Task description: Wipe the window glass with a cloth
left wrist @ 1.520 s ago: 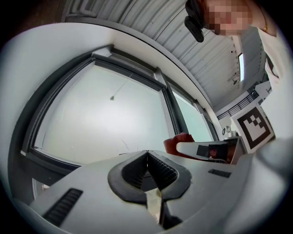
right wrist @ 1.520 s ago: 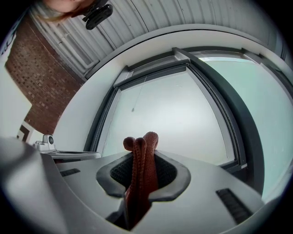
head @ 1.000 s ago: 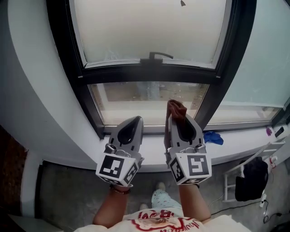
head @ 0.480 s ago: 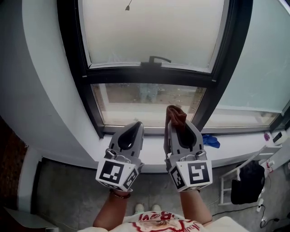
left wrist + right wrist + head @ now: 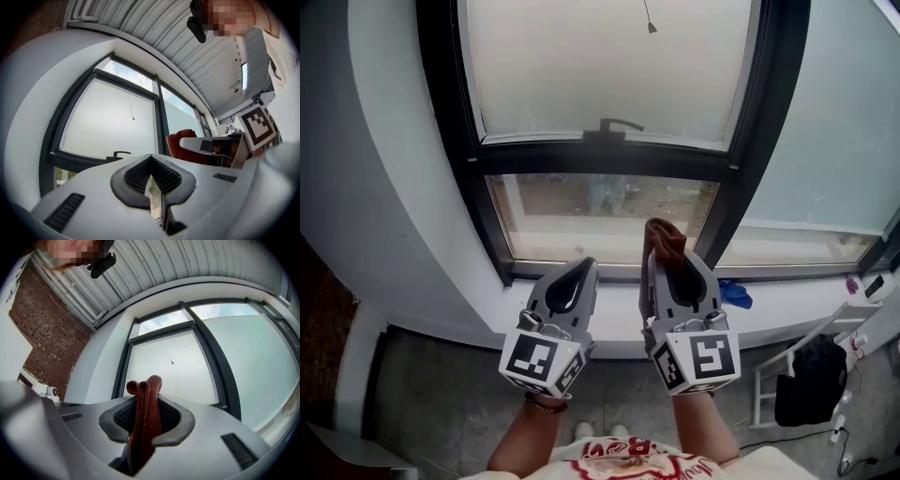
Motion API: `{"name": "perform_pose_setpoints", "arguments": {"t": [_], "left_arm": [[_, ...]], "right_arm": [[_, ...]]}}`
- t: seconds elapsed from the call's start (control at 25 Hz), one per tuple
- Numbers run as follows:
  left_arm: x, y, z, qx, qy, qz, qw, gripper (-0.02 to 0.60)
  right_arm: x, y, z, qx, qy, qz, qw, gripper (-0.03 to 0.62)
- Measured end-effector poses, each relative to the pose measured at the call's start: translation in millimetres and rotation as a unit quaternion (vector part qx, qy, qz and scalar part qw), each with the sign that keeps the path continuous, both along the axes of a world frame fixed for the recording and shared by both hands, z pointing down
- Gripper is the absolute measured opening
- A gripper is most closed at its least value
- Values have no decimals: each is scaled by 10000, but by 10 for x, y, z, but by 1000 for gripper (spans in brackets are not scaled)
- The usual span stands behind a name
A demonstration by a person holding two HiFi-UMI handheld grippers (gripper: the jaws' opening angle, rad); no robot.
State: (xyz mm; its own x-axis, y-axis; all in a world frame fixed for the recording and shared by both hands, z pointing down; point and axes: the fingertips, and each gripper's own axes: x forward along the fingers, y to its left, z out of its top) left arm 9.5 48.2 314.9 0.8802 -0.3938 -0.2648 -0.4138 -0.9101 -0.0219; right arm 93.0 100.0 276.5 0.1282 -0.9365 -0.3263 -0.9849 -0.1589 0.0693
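I am pinching the cloth (image 5: 665,232) in my right tool (image 5: 667,253), left tool (image 5: 578,272) closed empty, risking it slipping free if the glass (image 5: 609,75) drags it.

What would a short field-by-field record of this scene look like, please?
left gripper: shut, nothing between its jaws
right gripper: shut on a reddish-brown cloth that sticks out past the tips
window glass: frosted above, clear below
handle: on the dark bar between the two panes
sill: white, with a blue rag lying on it, right of the grippers
wiping: cloth seems not yet on the glass
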Motion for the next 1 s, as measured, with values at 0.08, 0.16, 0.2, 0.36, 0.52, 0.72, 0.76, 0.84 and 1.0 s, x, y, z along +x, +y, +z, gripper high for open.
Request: {"name": "perform_pose_setpoints", "arguments": {"t": [0.08, 0.16, 0.2, 0.36, 0.52, 0.72, 0.76, 0.84, 1.0], "left_arm": [[2, 12, -6, 4, -3, -22, 10000, 20], [13, 32, -20, 12, 10, -22, 10000, 20], [20, 42, -28, 17, 17, -20, 10000, 20], [47, 69, -30, 24, 12, -4, 10000, 20], [53, 60, -3, 7, -8, 2, 10000, 20], [50, 35, -40, 42, 17, 0, 10000, 20], [50, 30, -40, 43, 19, 2, 10000, 20], [58, 20, -32, 40, 16, 9, 10000, 20], [82, 8, -9, 38, 7, 33, 10000, 20]], "right_arm": [[-9, 6, 12, -22, 4, -43, 10000, 91], [-11, 17, 20, -31, 22, -54, 10000, 89], [-8, 23, 20, -25, 17, -55, 10000, 89], [-2, 33, 41, -27, -28, -62, 10000, 89], [-13, 31, 57, -39, -31, -71, 10000, 89], [7, 33, 45, -15, -41, -46, 10000, 89], [12, 29, 46, -13, -45, -42, 10000, 89], [24, 19, 48, -8, -57, -38, 10000, 89], [20, -2, 50, 0, -40, -48, 10000, 89]]}}
